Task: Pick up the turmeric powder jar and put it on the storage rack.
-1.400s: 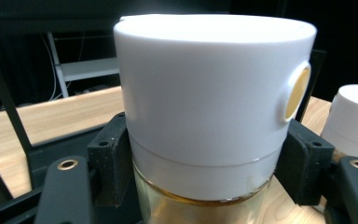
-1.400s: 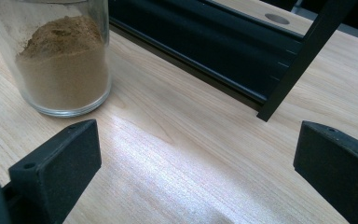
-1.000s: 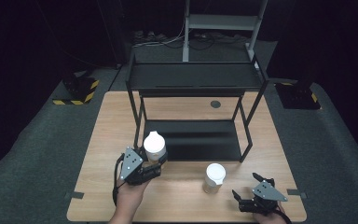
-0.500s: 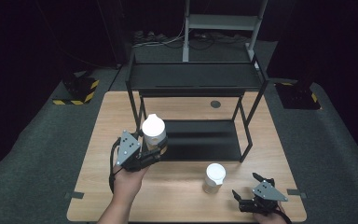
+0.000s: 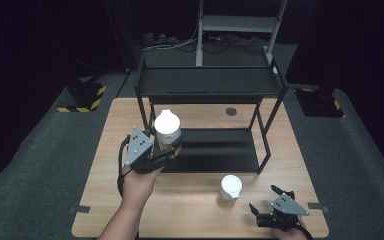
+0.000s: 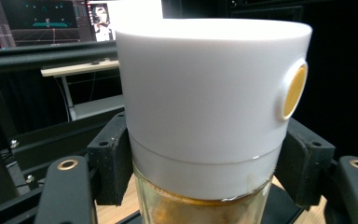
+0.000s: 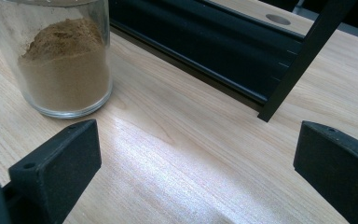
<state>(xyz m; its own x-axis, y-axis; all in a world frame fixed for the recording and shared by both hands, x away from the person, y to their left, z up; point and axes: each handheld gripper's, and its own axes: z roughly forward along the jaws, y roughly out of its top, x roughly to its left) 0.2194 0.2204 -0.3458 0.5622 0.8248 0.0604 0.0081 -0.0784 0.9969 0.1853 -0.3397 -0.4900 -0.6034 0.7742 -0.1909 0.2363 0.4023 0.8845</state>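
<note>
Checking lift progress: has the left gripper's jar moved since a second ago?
Yes. The jar in the left gripper has risen, up the picture toward the rack's top shelf.

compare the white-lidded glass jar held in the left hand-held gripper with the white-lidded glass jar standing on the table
The held white-lidded glass jar is clamped between the jaws of the left hand-held gripper and raised beside the black metal rack; the standing white-lidded glass jar rests free on the light wooden table. The held jar is toward the table's left, the standing one near the open right hand-held gripper. Both have white lids and hold brown powder.
</note>
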